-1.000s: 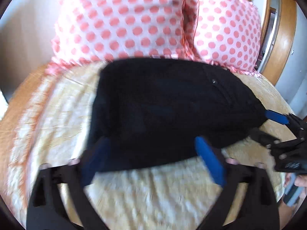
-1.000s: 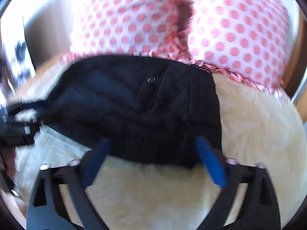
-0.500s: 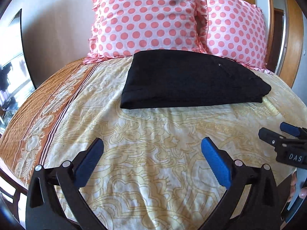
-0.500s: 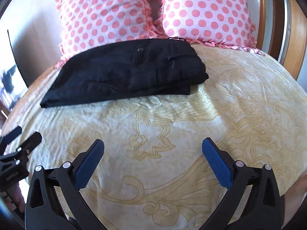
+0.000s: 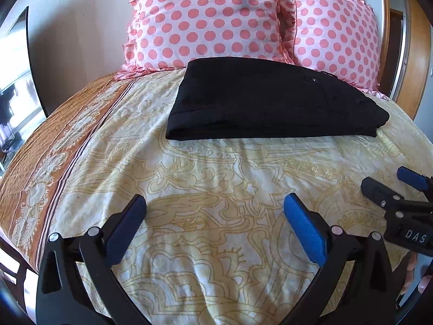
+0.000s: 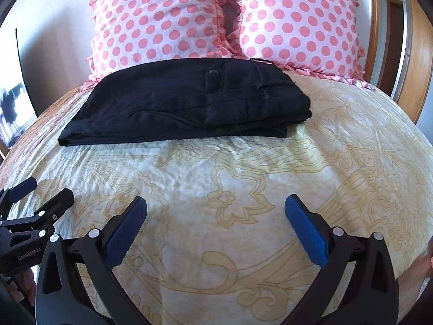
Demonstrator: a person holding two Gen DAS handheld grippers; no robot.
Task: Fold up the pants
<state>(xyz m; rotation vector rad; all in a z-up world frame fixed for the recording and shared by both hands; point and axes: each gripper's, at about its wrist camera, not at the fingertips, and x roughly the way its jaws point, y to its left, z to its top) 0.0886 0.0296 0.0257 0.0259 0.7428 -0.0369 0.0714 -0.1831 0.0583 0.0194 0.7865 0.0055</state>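
Note:
Black pants [image 5: 265,100] lie folded into a flat rectangle at the far side of the bed, in front of the pillows; they also show in the right wrist view [image 6: 189,103], button side up. My left gripper [image 5: 215,219] is open and empty, held above the bedspread well short of the pants. My right gripper [image 6: 215,219] is open and empty too, equally far back. The right gripper also shows at the right edge of the left wrist view [image 5: 392,187], and the left gripper shows at the left edge of the right wrist view [image 6: 35,197].
Two pink polka-dot pillows [image 5: 211,19] [image 6: 295,21] lean on the wall behind the pants. A yellow patterned bedspread [image 5: 216,178] covers the bed, with an orange border [image 5: 54,146] at the left. A wooden door frame [image 5: 416,54] stands at the right.
Both grippers have pulled back from the pants' near edge toward the foot of the bed. The pants stay folded and have not moved.

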